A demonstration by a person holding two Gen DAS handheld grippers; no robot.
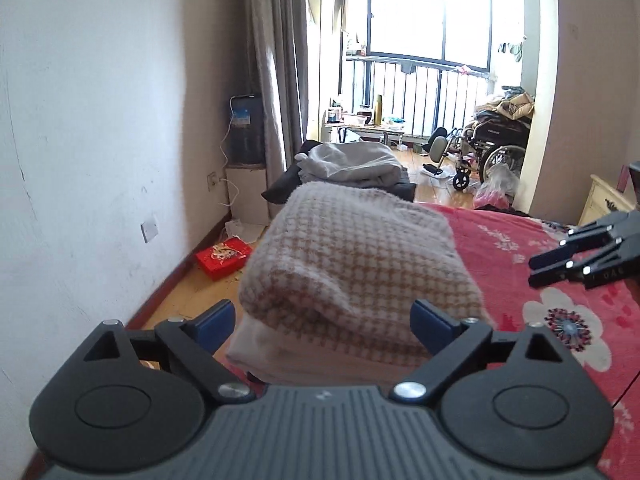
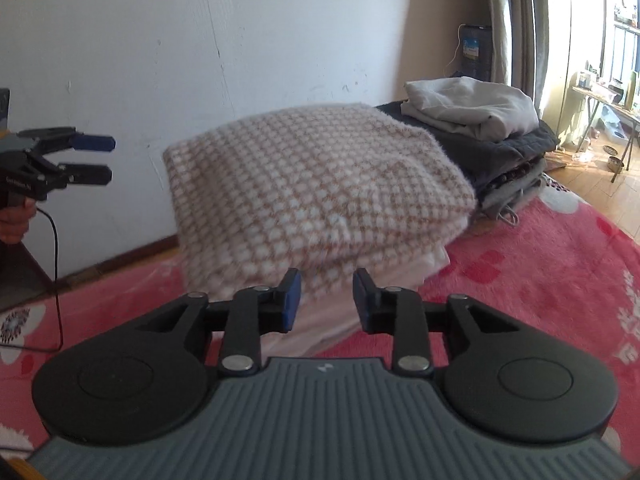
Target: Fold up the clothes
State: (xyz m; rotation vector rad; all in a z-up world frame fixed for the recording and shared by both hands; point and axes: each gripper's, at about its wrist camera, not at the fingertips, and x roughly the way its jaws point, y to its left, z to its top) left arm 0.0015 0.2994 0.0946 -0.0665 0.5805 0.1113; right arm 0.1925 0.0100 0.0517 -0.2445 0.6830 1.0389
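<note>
A folded beige-and-white checked knit (image 1: 360, 256) (image 2: 312, 192) lies on a white folded layer on the red flowered bedspread (image 1: 500, 248) (image 2: 540, 264), near the bed's wall-side edge. My left gripper (image 1: 324, 318) (image 2: 94, 159) is open wide, its blue pads (image 1: 218, 316) on either side of the knit's near end and not touching it. My right gripper (image 2: 328, 300) (image 1: 548, 258) stands open just short of the knit's near edge, with nothing between its fingers. Behind the knit is a stack of folded clothes (image 1: 352, 164) (image 2: 472, 108), grey on top of dark ones.
A white wall (image 1: 100, 120) runs close along the bed, with a strip of wooden floor and a red box (image 1: 222, 258) between them. Beyond are a water dispenser (image 1: 246, 128), curtains (image 1: 276, 60), a folding table (image 2: 604, 104) and a wheelchair (image 1: 488, 148). A cable (image 2: 56, 264) trails from the left gripper.
</note>
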